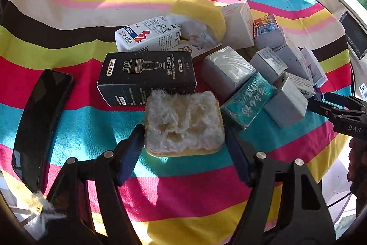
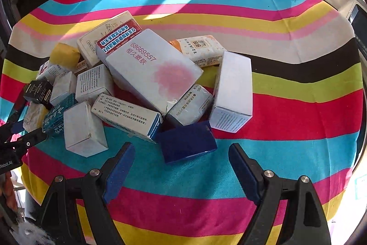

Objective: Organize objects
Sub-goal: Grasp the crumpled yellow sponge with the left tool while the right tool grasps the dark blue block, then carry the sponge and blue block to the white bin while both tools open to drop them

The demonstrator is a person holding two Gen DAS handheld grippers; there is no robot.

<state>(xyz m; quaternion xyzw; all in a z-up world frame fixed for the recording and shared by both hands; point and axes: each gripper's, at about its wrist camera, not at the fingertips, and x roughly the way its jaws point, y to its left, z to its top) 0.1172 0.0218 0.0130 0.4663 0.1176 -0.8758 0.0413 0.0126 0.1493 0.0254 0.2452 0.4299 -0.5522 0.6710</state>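
1. Two sponges: one sponge [image 1: 184, 123] low centre, between the left tool [image 1: 183, 141] pads, left pad touching, grip unclear; second sponge [image 1: 197, 24] upper centre.
2. One phone [image 1: 41, 128] at left edge.
3. Right tool [image 2: 181, 167] released, navy box [image 2: 187, 141] just ahead.
4. Box pile [image 2: 153, 72] mid-surface; striped surface [image 2: 298, 130] bare at right.

Bright daylight from windows beyond striped tablecloth [image 1: 91, 4]; sunlit patches, hard shadows under boxes. Glare blowing out white box [image 2: 231, 93]. Strong fisheye curvature, dark vignetted corners. Centre sharp.
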